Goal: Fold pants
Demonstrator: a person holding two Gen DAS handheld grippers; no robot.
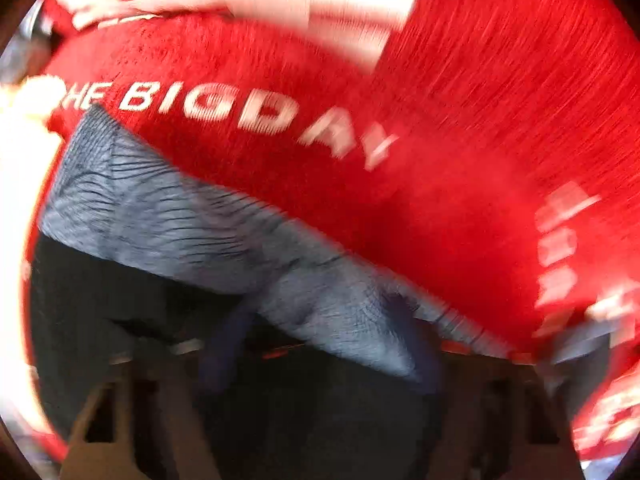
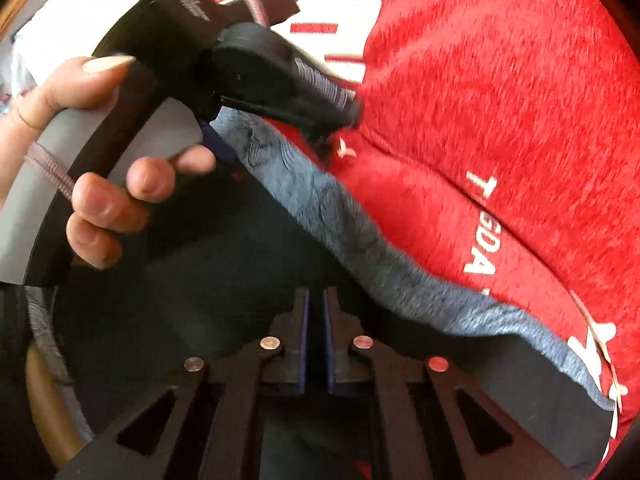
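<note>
2 grippers work the red pants: left gripper pinches their grey waistband, right gripper sits just below it, nearly closed, empty. Best to keep that band taut, judging by its sag.

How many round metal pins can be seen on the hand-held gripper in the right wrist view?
4: outer left pin, inner left pin, inner right pin, outer right pin, which looks reddish. More may be hidden.

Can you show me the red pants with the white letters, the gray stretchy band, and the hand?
red pants (image 2: pixel 500 100), right wrist view, on the plain red cloth.
gray band (image 1: pixel 160 216), left wrist view, on its ribbed middle.
hand (image 2: pixel 104 208), right wrist view, on the curled fingers.
</note>
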